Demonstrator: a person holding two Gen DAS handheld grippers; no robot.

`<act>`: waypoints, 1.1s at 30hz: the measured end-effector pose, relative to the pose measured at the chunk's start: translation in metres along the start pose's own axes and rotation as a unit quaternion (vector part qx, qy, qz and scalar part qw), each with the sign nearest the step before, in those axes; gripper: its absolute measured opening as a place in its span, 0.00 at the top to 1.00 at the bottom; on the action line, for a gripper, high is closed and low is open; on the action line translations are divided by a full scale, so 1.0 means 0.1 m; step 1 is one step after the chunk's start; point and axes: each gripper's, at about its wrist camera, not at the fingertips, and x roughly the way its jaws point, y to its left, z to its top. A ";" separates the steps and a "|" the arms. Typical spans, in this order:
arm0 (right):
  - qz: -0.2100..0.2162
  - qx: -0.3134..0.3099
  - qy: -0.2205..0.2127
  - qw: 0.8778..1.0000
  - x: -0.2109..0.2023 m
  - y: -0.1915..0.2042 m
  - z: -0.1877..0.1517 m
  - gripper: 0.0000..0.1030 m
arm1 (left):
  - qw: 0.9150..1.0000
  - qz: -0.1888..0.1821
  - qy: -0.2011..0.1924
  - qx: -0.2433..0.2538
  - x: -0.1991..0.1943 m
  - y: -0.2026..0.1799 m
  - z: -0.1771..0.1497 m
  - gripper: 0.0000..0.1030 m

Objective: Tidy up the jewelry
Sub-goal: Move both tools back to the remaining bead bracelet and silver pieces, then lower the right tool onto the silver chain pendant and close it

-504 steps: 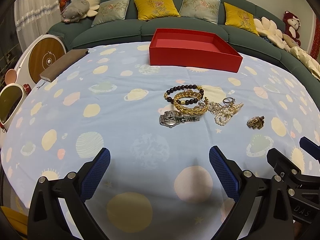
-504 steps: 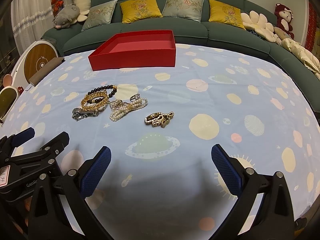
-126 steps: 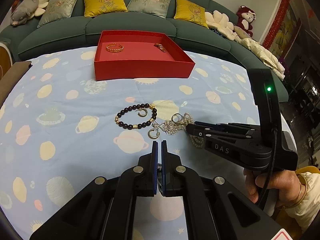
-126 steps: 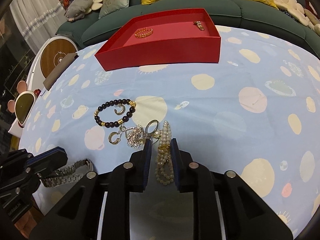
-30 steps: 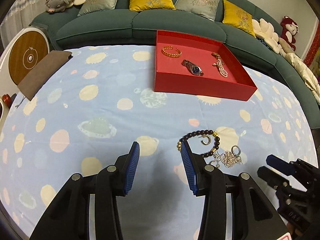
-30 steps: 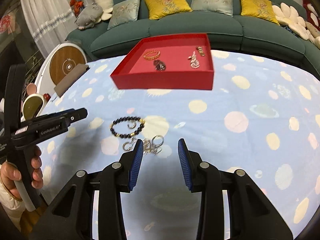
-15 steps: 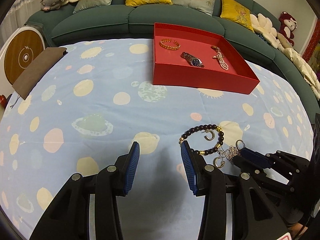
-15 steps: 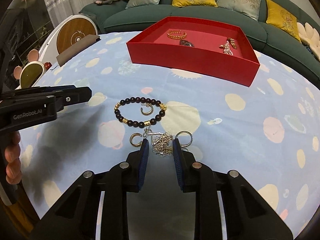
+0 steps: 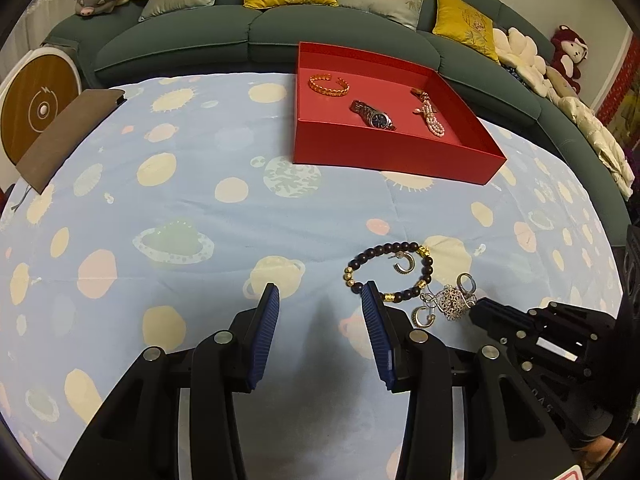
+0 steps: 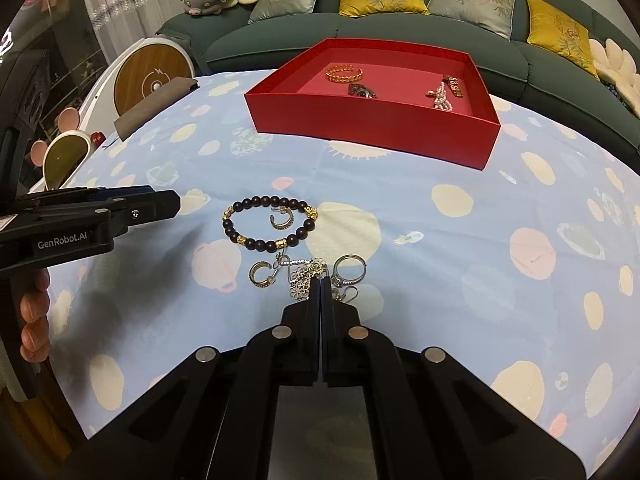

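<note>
Right gripper (image 10: 322, 280) down on the worktop (image 10: 460, 280), fingers pressed together on the silver flower chain (image 10: 304, 276), just below the bead bracelet (image 10: 268, 222). Left gripper (image 9: 320, 312) nearby, fingers apart, gripping nothing. Red box (image 10: 372, 124) farther back, already carrying several pieces.

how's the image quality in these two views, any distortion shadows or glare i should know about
Left wrist view: strong fisheye bend, black corners; the sofa curves, and the left gripper casts a soft shadow on the tablecloth. Right wrist view: same bend; shadow pools under the left gripper beside the bead bracelet. The red box and its contents look sharp, with no strong glare.
</note>
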 end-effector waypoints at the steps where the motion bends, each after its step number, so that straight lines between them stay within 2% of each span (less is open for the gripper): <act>1: 0.002 0.001 0.004 1.000 0.03 0.01 0.00 0.95 | 1.000 -0.003 -0.001 -0.001 -0.01 -0.01 0.00 0.60; 3: 0.001 0.000 0.005 1.000 0.06 0.04 0.01 0.84 | 1.000 -0.005 -0.004 0.000 -0.02 -0.04 0.01 0.60; 8: -0.010 -0.013 0.008 1.000 0.15 0.09 0.04 0.78 | 1.000 -0.008 -0.004 0.002 -0.03 -0.08 0.02 0.60; 13: -0.022 -0.033 0.003 0.999 0.17 0.12 0.04 0.78 | 1.000 -0.008 0.000 0.004 0.01 -0.08 0.01 0.60; 16: -0.037 -0.051 0.005 0.998 0.16 0.14 0.01 0.85 | 1.000 -0.010 0.002 0.005 0.02 -0.09 0.00 0.60; 17: -0.037 -0.051 0.009 0.998 0.16 0.14 0.00 0.95 | 1.000 -0.009 0.001 0.006 0.01 -0.09 0.00 0.60; 18: -0.034 -0.047 0.015 0.998 0.17 0.11 -0.02 1.00 | 1.000 -0.009 0.001 0.008 0.01 -0.10 0.00 0.60; 25: -0.025 -0.018 -0.001 1.000 -0.08 -0.05 -0.06 1.00 | 1.000 -0.012 0.000 0.006 0.00 -0.13 0.01 0.60; 28: -0.007 0.003 -0.001 1.000 -0.09 -0.13 -0.04 1.00 | 1.000 -0.014 0.000 0.007 0.01 -0.19 0.03 0.60; 30: 0.000 0.025 0.019 0.999 0.00 -0.20 -0.04 0.94 | 1.000 -0.015 -0.003 0.010 -0.01 -0.23 0.04 0.60; 31: -0.001 0.030 0.023 0.999 0.04 -0.21 -0.04 0.83 | 1.000 -0.015 -0.005 0.011 -0.02 -0.24 0.04 0.60; 33: -0.002 0.030 0.023 0.999 0.07 -0.22 -0.06 0.81 | 1.000 -0.016 -0.007 0.013 -0.02 -0.25 0.04 0.60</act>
